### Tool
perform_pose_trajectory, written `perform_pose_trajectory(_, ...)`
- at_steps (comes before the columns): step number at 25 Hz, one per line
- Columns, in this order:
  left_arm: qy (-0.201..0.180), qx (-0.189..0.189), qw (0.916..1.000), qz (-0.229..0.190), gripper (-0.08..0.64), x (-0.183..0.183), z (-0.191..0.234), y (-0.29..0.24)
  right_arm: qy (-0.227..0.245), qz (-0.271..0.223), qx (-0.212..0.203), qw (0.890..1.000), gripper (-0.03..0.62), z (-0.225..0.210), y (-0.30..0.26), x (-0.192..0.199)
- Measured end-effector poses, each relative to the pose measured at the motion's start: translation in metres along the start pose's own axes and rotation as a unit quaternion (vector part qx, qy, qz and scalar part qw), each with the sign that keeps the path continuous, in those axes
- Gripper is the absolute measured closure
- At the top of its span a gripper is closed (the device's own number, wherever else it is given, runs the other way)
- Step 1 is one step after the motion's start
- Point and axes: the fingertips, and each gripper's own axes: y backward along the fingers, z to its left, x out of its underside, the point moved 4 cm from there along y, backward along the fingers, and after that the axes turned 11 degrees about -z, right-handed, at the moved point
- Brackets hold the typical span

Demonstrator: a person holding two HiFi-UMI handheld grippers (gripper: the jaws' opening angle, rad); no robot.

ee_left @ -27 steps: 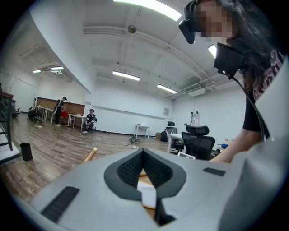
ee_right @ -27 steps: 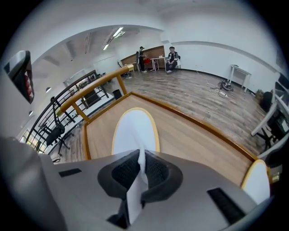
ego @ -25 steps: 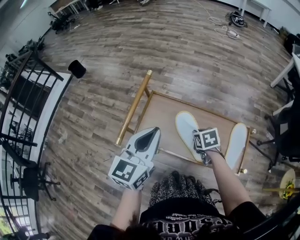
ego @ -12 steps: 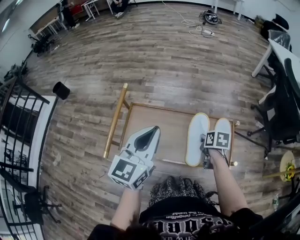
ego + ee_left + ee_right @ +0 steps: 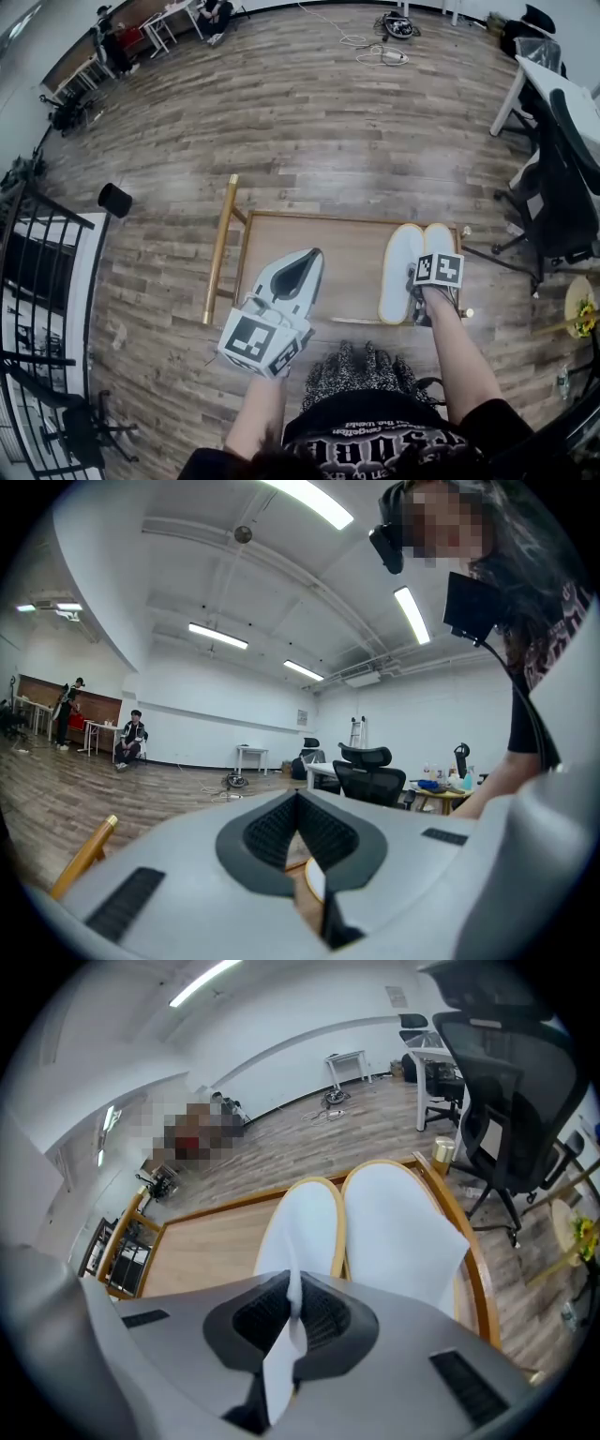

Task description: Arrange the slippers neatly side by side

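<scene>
Two white slippers lie side by side at the right end of a low wooden tray (image 5: 309,246). My right gripper (image 5: 424,289) is shut on the white upper of the left slipper (image 5: 401,267). In the right gripper view the fabric runs between the jaws of the gripper (image 5: 292,1302), with the left slipper (image 5: 305,1227) touching the right slipper (image 5: 398,1227). The right slipper (image 5: 439,237) is partly hidden by the marker cube. My left gripper (image 5: 309,258) hovers over the tray's left half, shut and empty; the left gripper view shows this gripper (image 5: 298,803) pointing across the room.
A gold rail (image 5: 220,246) sticks out on the tray's left side. A black office chair (image 5: 562,178) stands close on the right. A black cup (image 5: 114,200) and a dark railing (image 5: 37,272) are at the left. Cables (image 5: 375,52) lie far off on the floor.
My right gripper has dragged the left slipper to the right and straightened it, so it now lies against the other slipper. The left gripper stays in about the same place in the head view.
</scene>
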Motion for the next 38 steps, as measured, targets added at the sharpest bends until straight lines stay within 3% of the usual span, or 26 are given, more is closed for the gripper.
perform_pose_trajectory(6,-0.002,0.003,1.0,0.009,0.567,0.005,-0.004,0.0,0.06,-0.009,-0.001,0.998,0.575,-0.003,-0.007,-0.001)
perform_pose_trajectory(19,-0.002,-0.002,0.9998,0.018,0.567,0.007,-0.006,0.001,0.108,-0.023,0.003,0.994,0.575,0.0,-0.016,-0.001)
perform_pose_trajectory(29,-0.017,0.006,0.9998,-0.002,0.566,-0.008,-0.009,-0.018,0.125,-0.044,-0.014,0.991,0.572,0.003,-0.016,0.001)
perform_pose_trajectory(32,-0.014,0.005,0.9999,0.0,0.566,-0.004,-0.011,-0.017,0.128,-0.048,-0.023,0.99,0.511,0.003,-0.014,0.002)
perform_pose_trajectory(38,-0.007,0.002,1.0,-0.001,0.566,-0.002,-0.011,-0.019,0.134,-0.082,-0.035,0.987,0.496,0.011,0.01,-0.01)
